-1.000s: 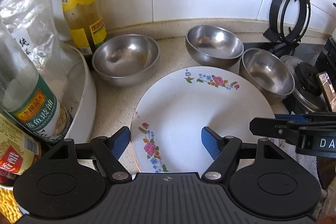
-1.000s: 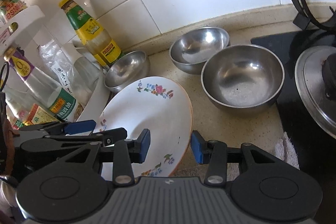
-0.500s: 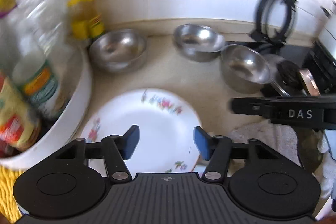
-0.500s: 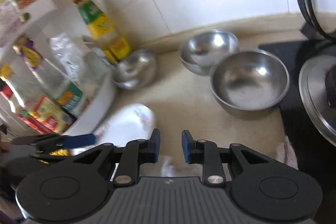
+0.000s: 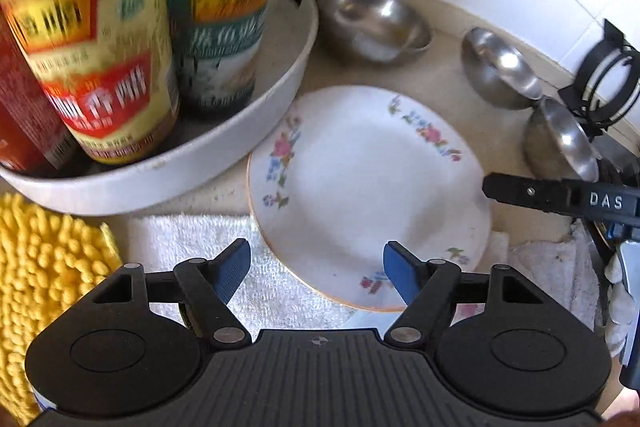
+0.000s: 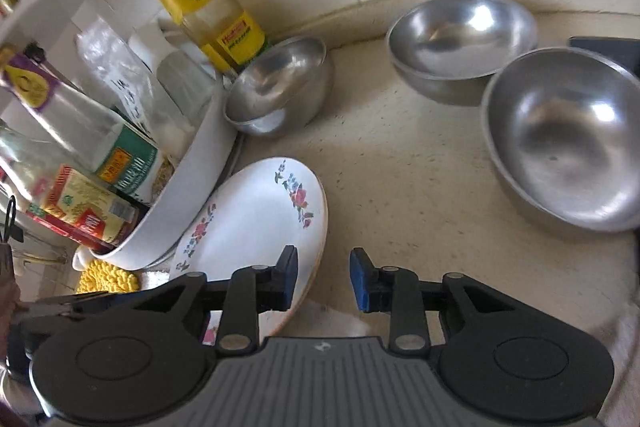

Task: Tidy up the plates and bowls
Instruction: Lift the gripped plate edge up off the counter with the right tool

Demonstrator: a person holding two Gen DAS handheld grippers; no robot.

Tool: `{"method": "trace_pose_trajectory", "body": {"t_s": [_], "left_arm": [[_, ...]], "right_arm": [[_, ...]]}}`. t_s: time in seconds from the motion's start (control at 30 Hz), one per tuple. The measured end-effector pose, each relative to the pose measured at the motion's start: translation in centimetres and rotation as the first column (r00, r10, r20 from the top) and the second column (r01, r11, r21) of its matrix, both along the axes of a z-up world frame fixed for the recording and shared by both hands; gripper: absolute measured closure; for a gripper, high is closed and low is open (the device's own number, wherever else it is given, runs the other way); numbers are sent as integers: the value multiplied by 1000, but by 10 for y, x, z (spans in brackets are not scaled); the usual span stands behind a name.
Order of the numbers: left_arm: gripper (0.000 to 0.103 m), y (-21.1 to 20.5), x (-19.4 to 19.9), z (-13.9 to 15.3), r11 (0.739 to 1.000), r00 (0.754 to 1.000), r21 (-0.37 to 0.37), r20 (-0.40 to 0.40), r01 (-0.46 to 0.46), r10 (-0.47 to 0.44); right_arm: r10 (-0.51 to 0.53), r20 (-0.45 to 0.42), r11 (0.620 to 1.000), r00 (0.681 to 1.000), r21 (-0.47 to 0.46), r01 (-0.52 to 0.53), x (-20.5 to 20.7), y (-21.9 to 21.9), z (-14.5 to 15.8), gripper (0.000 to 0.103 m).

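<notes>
Your left gripper (image 5: 316, 277) has its jaws wide apart and still opening, with nothing pressed between the pads. The plate (image 5: 368, 187) lies just ahead of them: its near rim sits in front of the right-hand pad, while the left-hand pad hangs over the white towel (image 5: 192, 239) that runs under the plate's near edge. The plate lies partly on that towel and partly on the counter (image 5: 448, 83). Left of your jaws and further out is the white tray (image 5: 160, 175) holding bottles (image 5: 100, 67); the plate's far-left rim is just beside its wall. A yellow mat (image 5: 44, 267) lies off to the left of the jaws. Beyond the plate stand three steel bowls: one (image 5: 372, 19) near the tray, one (image 5: 500, 67) further right, and one (image 5: 560, 139) at the far right. Your other gripper's finger pokes in from the right, over the plate's right rim.

Your right gripper (image 6: 324, 279) has its jaws a modest way apart and opening. The plate (image 6: 256, 227) is to the left of the gap: the left-hand pad overlaps its right rim, but you cannot tell whether it touches. Only bare counter (image 6: 400, 179) shows between the pads. Ahead and to the right of these jaws is the large bowl (image 6: 568, 147), behind it a second bowl (image 6: 460, 35), and ahead to the left the third bowl (image 6: 280, 87), tilted against the tray (image 6: 192, 187).
</notes>
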State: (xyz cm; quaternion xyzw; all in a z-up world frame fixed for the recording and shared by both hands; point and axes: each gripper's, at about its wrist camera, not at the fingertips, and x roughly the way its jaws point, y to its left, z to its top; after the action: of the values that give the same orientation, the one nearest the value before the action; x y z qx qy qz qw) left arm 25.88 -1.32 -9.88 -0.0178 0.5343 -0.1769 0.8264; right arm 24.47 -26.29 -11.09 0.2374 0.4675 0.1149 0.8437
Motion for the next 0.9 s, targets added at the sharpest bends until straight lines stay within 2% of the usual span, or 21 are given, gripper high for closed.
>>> {"method": "trace_pose_trajectory", "body": {"t_s": [0.13, 0.2, 0.27, 0.3, 0.4, 0.57, 0.77, 0.9], "left_arm": [[18, -3, 11, -5, 999, 1000, -41, 5, -26, 27], [12, -6, 17, -6, 997, 999, -55, 12, -47, 48], [13, -12, 20, -6, 998, 999, -40, 33, -41, 43], [15, -17, 20, -8, 999, 998, -9, 46, -34, 34], [15, -30, 13, -8, 998, 996, 58, 88, -19, 14], [20, -33, 4, -1, 999, 996, 45, 86, -14, 10], [21, -46, -3, 9, 999, 993, 36, 118, 28, -32], [21, -50, -12, 12, 998, 990, 44, 131, 53, -58]], "right_arm": [[25, -30, 1000, 999, 2, -25, 24, 4, -10, 51], [54, -30, 998, 998, 26, -54, 34, 6, -14, 51], [79, -13, 996, 997, 39, -79, 41, 12, -15, 47], [89, 0, 996, 996, 15, -89, 42, 14, -15, 47], [91, 5, 996, 996, -15, -91, 38, 13, -13, 48], [70, -13, 998, 997, -8, -70, 19, 1, -11, 48], [37, 12, 999, 999, -14, -37, -4, -12, -2, 48], [24, 63, 1000, 998, -20, -23, -18, -16, 13, 48]]}}
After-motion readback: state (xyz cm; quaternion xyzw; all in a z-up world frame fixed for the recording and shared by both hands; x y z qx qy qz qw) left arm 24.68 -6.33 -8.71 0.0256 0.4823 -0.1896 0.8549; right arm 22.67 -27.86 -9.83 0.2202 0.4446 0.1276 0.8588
